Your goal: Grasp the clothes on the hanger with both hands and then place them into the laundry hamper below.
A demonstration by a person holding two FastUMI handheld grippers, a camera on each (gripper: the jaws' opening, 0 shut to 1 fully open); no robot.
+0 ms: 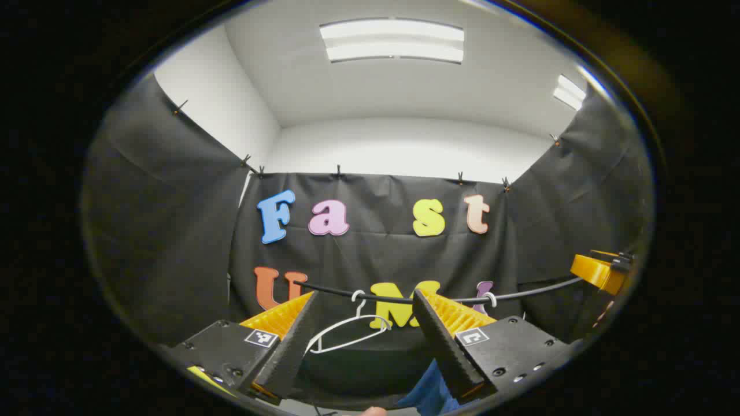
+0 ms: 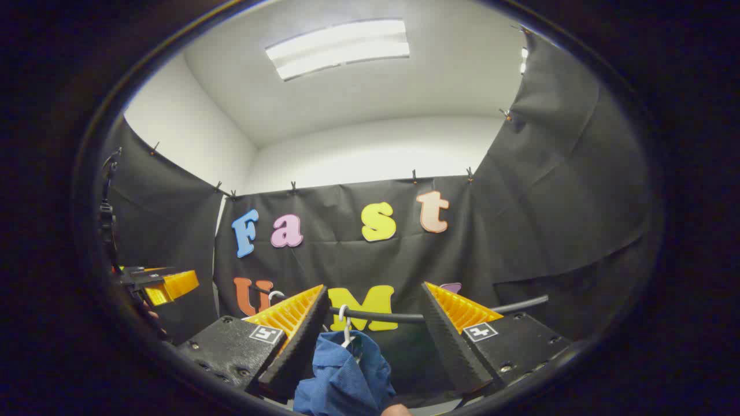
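A blue garment (image 2: 346, 375) hangs bunched on a white hanger whose hook (image 2: 344, 316) sits on a black rail (image 2: 393, 316). My right gripper (image 2: 374, 288) is open, its fingers standing wide on either side of the garment's top; the cloth lies against the left finger's base. My left gripper (image 1: 365, 294) is open too, with nothing between its fingers. Beyond it an empty white hanger (image 1: 347, 334) hangs on the rail (image 1: 520, 295). A corner of the blue garment (image 1: 430, 394) shows low down, by the left gripper's right finger.
A second white hook (image 1: 490, 299) rides the rail further right. The other gripper's yellow body (image 1: 601, 271) shows at the far right of the left gripper view, and the left gripper (image 2: 167, 286) at the far left of the right gripper view. Black cloth walls surround the booth.
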